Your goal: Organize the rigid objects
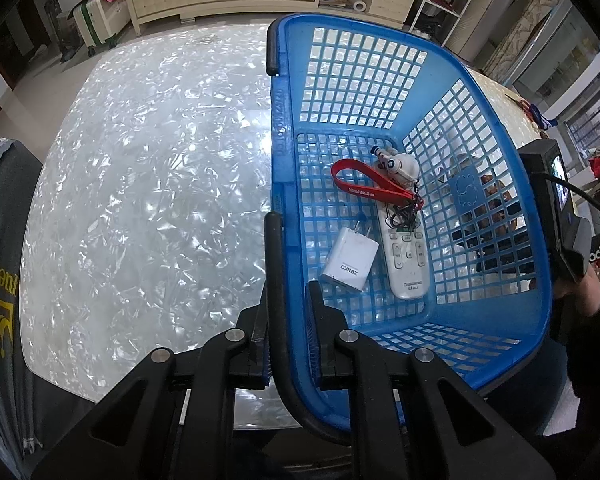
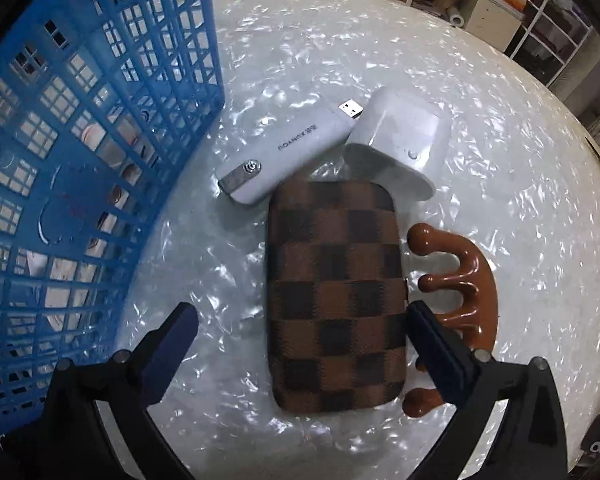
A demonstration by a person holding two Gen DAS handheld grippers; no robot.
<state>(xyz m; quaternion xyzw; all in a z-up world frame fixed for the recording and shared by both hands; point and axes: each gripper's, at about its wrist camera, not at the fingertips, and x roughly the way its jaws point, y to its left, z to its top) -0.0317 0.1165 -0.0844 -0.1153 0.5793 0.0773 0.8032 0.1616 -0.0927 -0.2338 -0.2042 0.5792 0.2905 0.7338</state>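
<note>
Roughly half done, by my read. Left gripper (image 1: 290, 292) is clenched on the near basket (image 1: 540, 280) rim, steadying it. Already inside: charger (image 1: 350, 260), remote (image 1: 406, 256), red strap (image 1: 364, 190), small toy (image 1: 400, 166).

Still out on the desk (image 2: 500, 160), beside the basket: checkered case (image 2: 336, 296), brown comb (image 2: 460, 280) touching its right edge, then the white USB stick (image 2: 288, 156) and white box (image 2: 400, 140) farther off. Right gripper (image 2: 300, 340) is spread wide, straddling the case, left finger clear of it. Case looks next.
</note>
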